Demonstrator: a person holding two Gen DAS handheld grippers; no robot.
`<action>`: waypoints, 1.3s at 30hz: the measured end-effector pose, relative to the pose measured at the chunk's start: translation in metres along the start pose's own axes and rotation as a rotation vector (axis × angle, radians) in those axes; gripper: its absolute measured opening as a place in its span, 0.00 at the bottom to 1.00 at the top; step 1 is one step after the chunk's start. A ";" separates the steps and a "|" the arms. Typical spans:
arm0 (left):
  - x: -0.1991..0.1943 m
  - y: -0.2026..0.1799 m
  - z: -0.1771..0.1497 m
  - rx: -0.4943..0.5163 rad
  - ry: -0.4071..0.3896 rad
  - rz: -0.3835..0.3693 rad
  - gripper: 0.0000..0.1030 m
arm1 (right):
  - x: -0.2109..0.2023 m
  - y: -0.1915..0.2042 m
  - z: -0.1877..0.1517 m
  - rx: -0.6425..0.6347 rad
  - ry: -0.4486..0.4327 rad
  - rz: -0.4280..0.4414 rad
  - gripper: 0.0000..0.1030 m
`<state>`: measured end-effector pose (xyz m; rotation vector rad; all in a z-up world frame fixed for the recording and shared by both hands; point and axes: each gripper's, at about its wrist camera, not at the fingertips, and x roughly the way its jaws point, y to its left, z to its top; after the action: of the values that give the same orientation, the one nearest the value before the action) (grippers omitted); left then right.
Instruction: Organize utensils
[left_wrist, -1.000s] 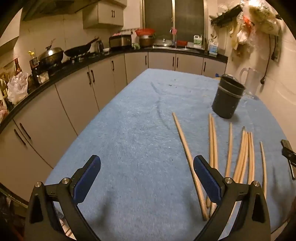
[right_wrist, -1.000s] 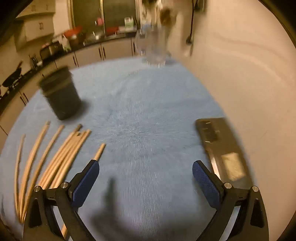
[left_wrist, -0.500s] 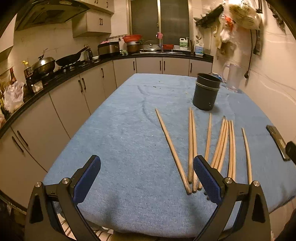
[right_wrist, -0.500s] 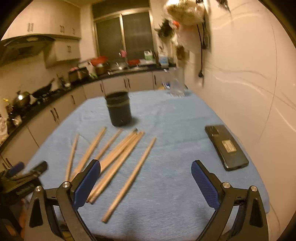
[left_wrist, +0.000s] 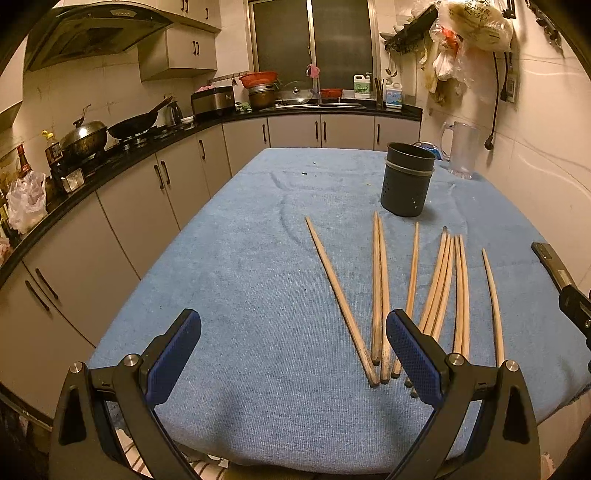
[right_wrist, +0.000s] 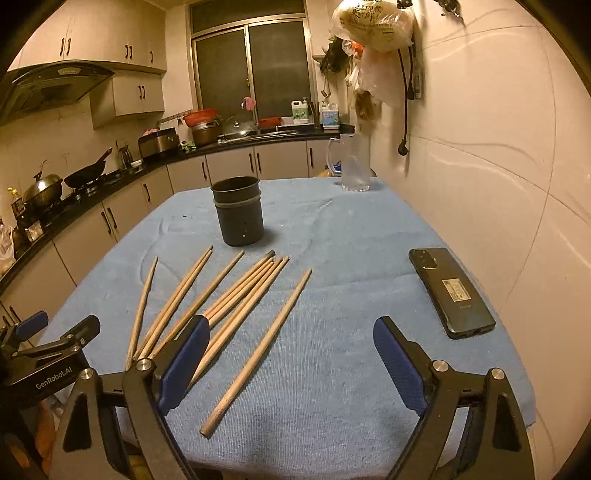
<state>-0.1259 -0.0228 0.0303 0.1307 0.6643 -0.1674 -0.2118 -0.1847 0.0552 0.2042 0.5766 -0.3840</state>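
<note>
Presently, as I ran the rig, the entry stood thus.

Item, tools: my left gripper (left_wrist: 293, 352) hung above the near edge of the blue cloth-covered table (left_wrist: 240, 280), jaws wide, nothing between them. My right gripper (right_wrist: 288, 358) also held nothing; its jaws stood wide and were easing inward over bare cloth.

Item, the task's things: long pale wooden chopsticks (right_wrist: 236, 295), fanned loose on the cloth, ends toward me; one lone chopstick (right_wrist: 258, 354) lay nearest the right gripper. The dark round perforated utensil holder (right_wrist: 238, 212) stood upright just beyond their far tips, apparently empty.

Item, risks, as I judged them: the sticks were round and lay flat, so a pinch from above could roll one aside or gather two at once; the soft cloth could bunch under the pads; a long stick swung carelessly could tip the holder.

Item, surroundings: a black smartphone (right_wrist: 450, 291) lay face down at the right, well apart from the sticks but within a careless sweep. A clear plastic jug (right_wrist: 352, 162) stood at the far edge near the wall. Kitchen counters with pans lay off to the left. Nothing stood between the sticks and the holder.
</note>
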 end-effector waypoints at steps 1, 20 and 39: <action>0.000 0.000 0.000 0.001 0.001 0.002 0.97 | 0.000 0.000 0.000 -0.002 0.002 0.000 0.90; 0.009 -0.001 -0.002 0.003 0.026 0.004 0.97 | 0.006 0.009 -0.004 -0.053 0.038 -0.068 0.90; 0.010 -0.002 -0.004 0.005 0.031 0.004 0.97 | 0.010 0.022 -0.006 -0.135 0.058 -0.140 0.90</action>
<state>-0.1206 -0.0253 0.0205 0.1394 0.6945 -0.1632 -0.1978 -0.1654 0.0459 0.0455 0.6737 -0.4740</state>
